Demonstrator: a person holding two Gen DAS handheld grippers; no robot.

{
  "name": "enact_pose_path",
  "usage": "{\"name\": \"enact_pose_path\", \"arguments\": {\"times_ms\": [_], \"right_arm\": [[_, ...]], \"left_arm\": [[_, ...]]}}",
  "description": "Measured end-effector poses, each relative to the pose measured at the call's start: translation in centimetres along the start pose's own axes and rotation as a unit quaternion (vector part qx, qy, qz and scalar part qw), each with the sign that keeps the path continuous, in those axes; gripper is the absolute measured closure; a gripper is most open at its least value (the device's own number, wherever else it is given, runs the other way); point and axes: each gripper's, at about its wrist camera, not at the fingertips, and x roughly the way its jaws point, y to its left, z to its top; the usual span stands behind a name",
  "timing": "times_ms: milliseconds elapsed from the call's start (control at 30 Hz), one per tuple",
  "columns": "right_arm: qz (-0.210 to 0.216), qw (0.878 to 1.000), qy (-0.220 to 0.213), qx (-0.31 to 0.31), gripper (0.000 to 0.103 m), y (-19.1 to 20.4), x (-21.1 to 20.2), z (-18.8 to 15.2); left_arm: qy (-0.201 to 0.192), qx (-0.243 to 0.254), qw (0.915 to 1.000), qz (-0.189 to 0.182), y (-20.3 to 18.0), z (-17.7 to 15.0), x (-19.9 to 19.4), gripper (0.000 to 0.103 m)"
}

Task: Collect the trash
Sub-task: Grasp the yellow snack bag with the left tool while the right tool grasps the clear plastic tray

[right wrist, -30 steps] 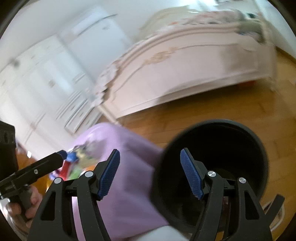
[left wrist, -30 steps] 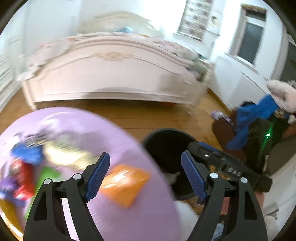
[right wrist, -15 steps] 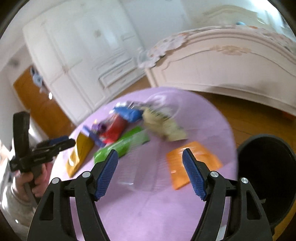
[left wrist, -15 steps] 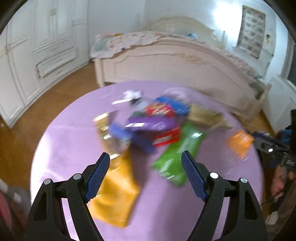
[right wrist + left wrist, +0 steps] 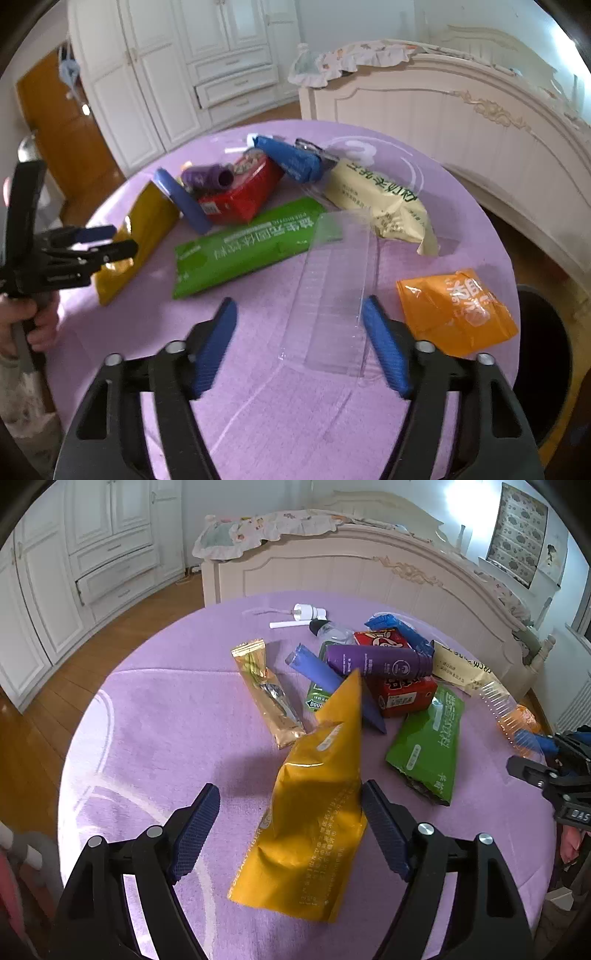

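A crinkled yellow pouch (image 5: 314, 827) lies near the tabletop's (image 5: 155, 716) front edge between the closing, still-apart left gripper (image 5: 290, 834) jaws; the right gripper (image 5: 299, 343) – also narrowing – straddles a hard-to-see clear tray (image 5: 332, 291).

The green pack (image 5: 317, 698) under the pile reads "DOUBL"; other print is illegible.

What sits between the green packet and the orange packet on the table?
The clear plastic tray lies between green packet and orange packet, clearest in the right wrist view.
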Motion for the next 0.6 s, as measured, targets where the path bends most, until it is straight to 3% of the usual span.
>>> {"name": "enact_pose_path", "arguments": {"times_ms": [100, 200, 267, 333, 367, 433, 600], "right_arm": [[-0.001, 1.0, 0.005, 0.001, 0.062, 0.0, 0.5, -0.1], [0.012, 1.0, 0.003, 0.006, 0.073, -0.2, 0.4, -0.1], [0.025, 1.0, -0.002, 0.01, 0.074, -0.4, 0.2, -0.2], [0.039, 0.999, -0.008, 0.015, 0.078, -0.7, -0.2, -0.2], [0.048, 0.999, -0.01, 0.02, 0.087, -0.8, -0.3, -0.2], [0.063, 0.997, -0.017, 0.029, 0.094, -1.2, -0.7, -0.3], [0.103, 0.993, -0.034, 0.05, 0.096, -2.2, -1.7, -0.7]], "left_arm": [[0.011, -0.001, 0.9999, -0.009, 0.1, -0.3, 0.3, 0.053], [0.007, 0.003, 1.0, 0.001, 0.2, -0.6, 0.1, 0.065], [0.008, -0.004, 0.9999, -0.011, 0.5, -0.6, 0.0, 0.077], [0.001, -0.011, 0.9999, -0.013, 0.6, -0.5, -0.3, 0.077], [-0.003, -0.012, 0.9998, -0.014, 0.6, -0.5, -0.6, 0.078], [-0.012, -0.014, 0.9997, -0.018, 0.6, -0.5, -1.1, 0.079], [-0.034, -0.012, 0.9988, -0.034, -0.3, -0.4, -3.0, 0.081]]}}
